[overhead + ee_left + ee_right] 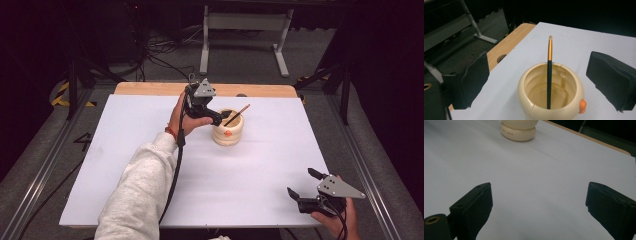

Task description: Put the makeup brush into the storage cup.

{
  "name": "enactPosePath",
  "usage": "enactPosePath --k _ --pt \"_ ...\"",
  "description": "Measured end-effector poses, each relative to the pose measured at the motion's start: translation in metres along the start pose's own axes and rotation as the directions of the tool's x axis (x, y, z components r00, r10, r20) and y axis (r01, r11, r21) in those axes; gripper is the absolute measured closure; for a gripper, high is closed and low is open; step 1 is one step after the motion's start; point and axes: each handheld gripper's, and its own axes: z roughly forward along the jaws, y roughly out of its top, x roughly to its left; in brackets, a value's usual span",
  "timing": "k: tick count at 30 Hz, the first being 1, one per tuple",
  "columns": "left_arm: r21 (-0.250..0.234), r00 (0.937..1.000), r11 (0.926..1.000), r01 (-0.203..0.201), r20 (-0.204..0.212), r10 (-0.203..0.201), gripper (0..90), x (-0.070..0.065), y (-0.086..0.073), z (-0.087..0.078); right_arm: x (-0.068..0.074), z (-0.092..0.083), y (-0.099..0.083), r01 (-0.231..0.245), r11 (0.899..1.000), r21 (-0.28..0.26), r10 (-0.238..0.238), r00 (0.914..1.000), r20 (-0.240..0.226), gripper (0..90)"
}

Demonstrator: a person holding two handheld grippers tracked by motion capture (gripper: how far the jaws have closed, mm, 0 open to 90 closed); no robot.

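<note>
Left tool [544, 80] open over cream pot [550, 93]; base print [509, 131] unreadable

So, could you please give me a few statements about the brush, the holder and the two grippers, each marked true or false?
1. The brush stands inside the cream holder. True.
2. The left gripper is clamped on the brush. False: its jaws stand wide open either side of the holder, with the brush free between them.
3. The right gripper is open and holds nothing. True.
4. The holder lies tipped on its side. False: it stands upright on the white table.
5. The holder has an orange knob on its side. True.
</note>
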Motion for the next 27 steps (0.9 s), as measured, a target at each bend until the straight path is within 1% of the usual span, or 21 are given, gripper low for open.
enactPosePath --k 4,5,6,7,10,11,13,15,16,17,20,23,27 --pt "0.007 0.9999 0.9999 -0.01 -0.009 0.011 5.6 0.0 -0.002 -0.004 0.0 0.0 0.0 0.0 1.0 0.0 0.0 1.0 0.001 7.9" --pt "0.014 0.9999 0.9999 -0.007 -0.01 0.007 5.7 -0.001 -0.002 -0.005 0.0 0.0 0.0 0.0 1.0 0.0 0.0 1.0 0.001 7.9" --pt "0.012 0.9998 0.9998 -0.014 -0.012 0.014 5.7 0.0 -0.003 -0.006 0.0 0.0 0.0 0.0 1.0 -0.001 0.0 1.0 0.0 7.9" --pt "0.014 0.9999 0.9999 -0.008 -0.012 0.008 5.9 -0.001 -0.004 -0.007 0.0 0.0 0.0 0.002 1.0 -0.002 -0.002 1.0 -0.001 7.9" --pt "0.018 0.9995 0.9994 -0.029 -0.015 0.029 6.0 -0.002 -0.005 -0.011 0.0 0.0 0.0 0.0 1.0 -0.003 0.0 1.0 -0.001 7.9" --pt "0.019 0.9993 0.9994 -0.031 -0.021 0.031 6.1 -0.002 -0.005 -0.012 0.0 0.0 0.0 0.0 1.0 -0.004 0.0 1.0 -0.001 7.9" --pt "0.025 0.9994 0.9992 -0.033 -0.014 0.033 6.0 -0.002 -0.006 -0.014 0.0 0.0 0.0 0.0 1.0 -0.003 0.0 1.0 -0.002 7.9" --pt "0.026 0.9988 0.9987 -0.043 -0.02 0.044 5.9 -0.003 -0.007 -0.017 0.0 0.0 0.0 0.002 1.0 -0.003 -0.002 1.0 -0.003 7.9" --pt "0.023 0.9991 0.9991 -0.036 -0.024 0.036 5.8 -0.004 -0.007 -0.018 0.0 0.0 0.0 0.002 1.0 -0.003 -0.002 1.0 -0.002 8.0" --pt "0.029 0.9985 0.9985 -0.047 -0.028 0.048 5.6 -0.004 -0.007 -0.019 0.0 0.0 0.0 0.002 1.0 -0.003 -0.002 1.0 -0.004 7.9" --pt "0.035 0.9981 0.9979 -0.054 -0.03 0.055 5.5 -0.006 -0.009 -0.022 0.0 0.0 0.0 0.001 1.0 -0.003 -0.001 1.0 -0.002 7.9" --pt "0.028 0.9977 0.9978 -0.061 -0.028 0.062 5.5 -0.007 -0.012 -0.026 0.0 0.0 0.0 0.004 1.0 -0.003 -0.004 1.0 -0.004 7.9" --pt "0.022 0.9977 0.9981 -0.058 -0.035 0.059 5.5 -0.01 -0.014 -0.032 0.0 0.0 0.001 0.004 1.0 -0.004 -0.004 1.0 -0.004 7.9"
